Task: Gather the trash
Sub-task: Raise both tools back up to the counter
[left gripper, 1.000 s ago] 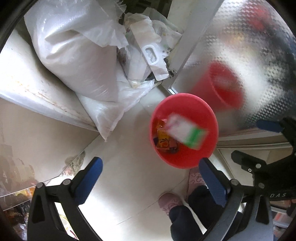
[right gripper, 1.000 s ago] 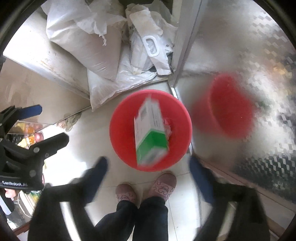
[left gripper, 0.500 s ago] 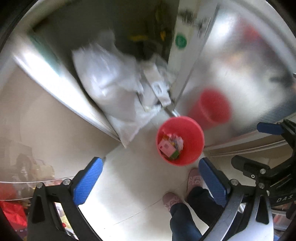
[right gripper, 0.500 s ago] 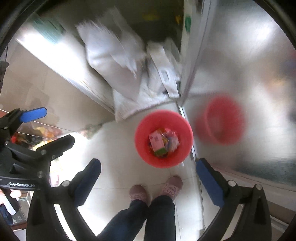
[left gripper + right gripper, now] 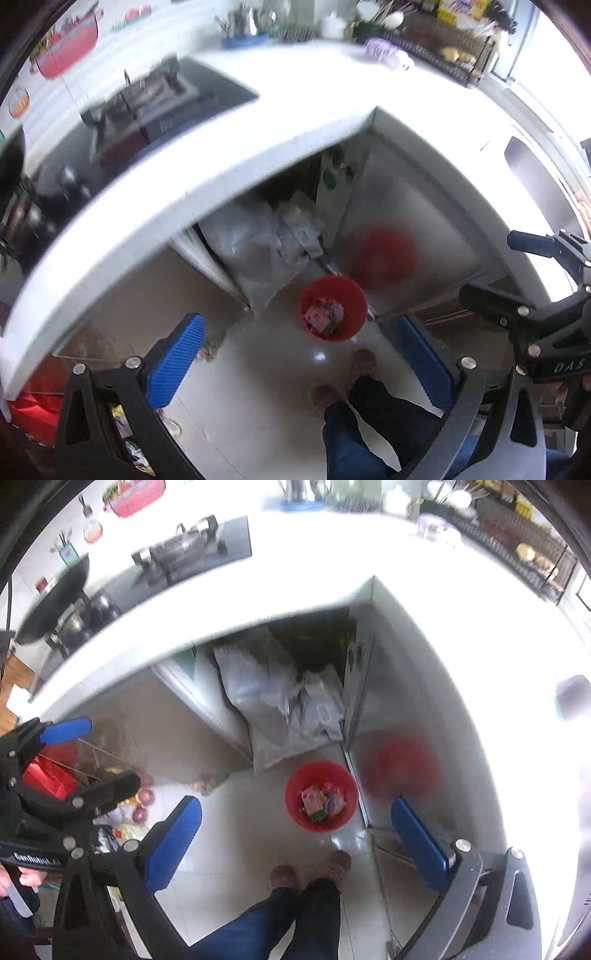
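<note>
standing on the pale tile floor (image 5: 240,834), just in front of the person's slippers (image 5: 310,871), the red bin (image 5: 320,795) is being viewed from well above by both cameras. collected trash (image 5: 319,803), a pink and green carton among bright wrappers, is lying inside the red bin and is not being held by anything. the left gripper (image 5: 301,360) is being carried with its jaws spread wide and nothing between the blue pads, and the right gripper (image 5: 299,836) is likewise being carried wide apart and empty. both are being held high, well apart from the red bin, with the white counter (image 5: 314,565) and the stove (image 5: 184,550) filling the upper part of each view.

judging from this, a drop is looking finished and the next piece of trash is being sought. whether any is lying on the white counter cannot be told, since that surface is being washed out by glare. the search is best being done slowly, with the jaws kept spread, and with the white sacks (image 5: 258,686) in the open cupboard being left alone unless they are clearly rubbish.
</note>
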{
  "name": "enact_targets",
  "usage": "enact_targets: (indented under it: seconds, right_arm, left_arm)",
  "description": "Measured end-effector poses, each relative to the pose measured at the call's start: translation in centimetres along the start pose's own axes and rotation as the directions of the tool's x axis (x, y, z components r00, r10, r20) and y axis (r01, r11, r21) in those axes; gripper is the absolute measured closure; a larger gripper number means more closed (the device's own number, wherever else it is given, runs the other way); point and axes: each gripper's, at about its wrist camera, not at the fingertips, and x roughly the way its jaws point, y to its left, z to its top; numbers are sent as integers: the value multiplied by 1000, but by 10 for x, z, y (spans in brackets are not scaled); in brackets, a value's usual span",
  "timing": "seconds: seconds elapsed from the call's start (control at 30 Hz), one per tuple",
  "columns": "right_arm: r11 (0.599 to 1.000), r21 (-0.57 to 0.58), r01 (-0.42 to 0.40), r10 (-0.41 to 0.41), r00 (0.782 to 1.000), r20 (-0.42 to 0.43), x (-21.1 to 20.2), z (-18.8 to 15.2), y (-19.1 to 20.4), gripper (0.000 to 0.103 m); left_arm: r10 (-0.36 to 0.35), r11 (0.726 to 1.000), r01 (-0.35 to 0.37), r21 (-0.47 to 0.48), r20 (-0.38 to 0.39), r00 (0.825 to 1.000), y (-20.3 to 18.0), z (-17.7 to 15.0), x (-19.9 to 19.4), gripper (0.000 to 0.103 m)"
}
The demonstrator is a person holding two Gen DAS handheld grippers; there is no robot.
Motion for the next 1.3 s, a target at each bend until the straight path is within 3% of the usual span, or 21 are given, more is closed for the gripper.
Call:
enact_targets:
  seconds: [0.27,0.5,0.97,1.3]
  right_arm:
    - [999,27,40,-43,990,138,-84,12,-12,1]
    - [996,64,64,-77,969,236,-134,24,-22,1]
    - [987,95,126,-149,945,290,-173,40,-33,1]
    - [984,119,131,-162,937,308,-171,53,-52,1]
  left_arm:
    - [2,998,-10,61,135,991,-25,36,-74,0]
    - [-10,995,-13,95,230,973,-42,60,-106,0]
    - [-71,989,33,142,270,960,-55,93,-138,0]
    - [-79,986,35,162,274,959,-65,121,-128,0]
